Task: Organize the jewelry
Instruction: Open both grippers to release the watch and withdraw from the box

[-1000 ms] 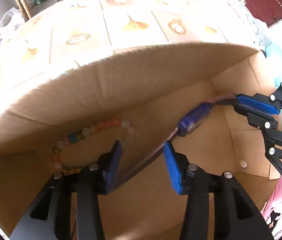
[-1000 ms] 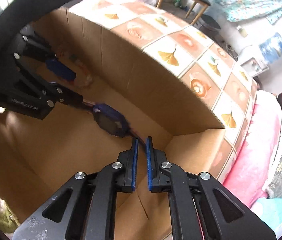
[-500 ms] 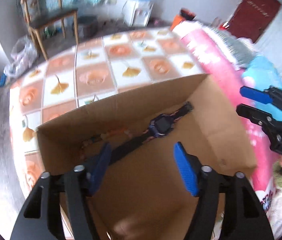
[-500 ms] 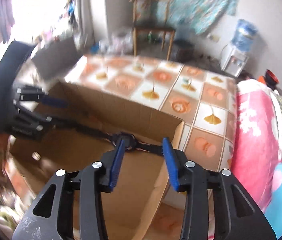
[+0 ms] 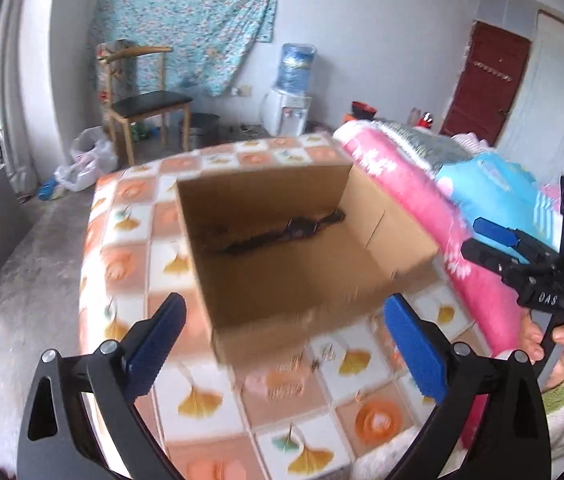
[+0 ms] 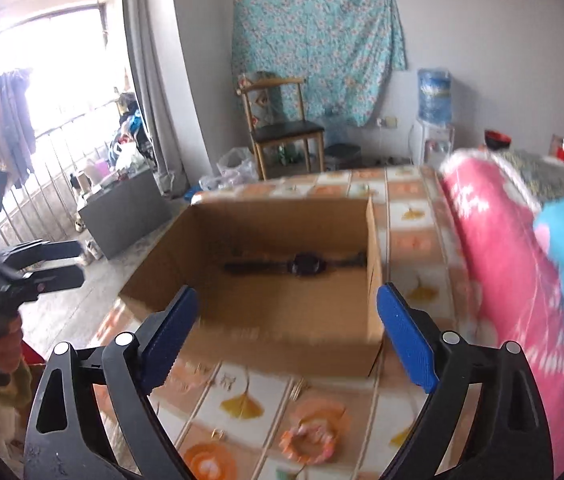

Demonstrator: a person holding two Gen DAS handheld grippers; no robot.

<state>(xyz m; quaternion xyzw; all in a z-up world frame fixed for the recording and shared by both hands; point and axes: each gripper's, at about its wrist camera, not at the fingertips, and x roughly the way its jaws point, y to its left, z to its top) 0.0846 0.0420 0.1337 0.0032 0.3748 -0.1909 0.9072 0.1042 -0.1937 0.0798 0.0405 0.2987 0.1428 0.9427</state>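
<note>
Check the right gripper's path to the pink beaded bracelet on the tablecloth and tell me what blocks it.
Nothing visible does. The pink beaded bracelet lies in the open on the tablecloth, in front of the cardboard box and apart from it. The right gripper, whose jaws have just been opening, is empty above it, with no object in between.

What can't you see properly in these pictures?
- Beaded bracelet in the cardboard box: both views, not made out, dark blur by the watch.
- Small jewelry pieces on the tablecloth: left view, smeared by motion blur.
- Pink bracelet: right view, blurred, beads unclear.
- Box's front floor: both views, hidden by its near wall.
</note>
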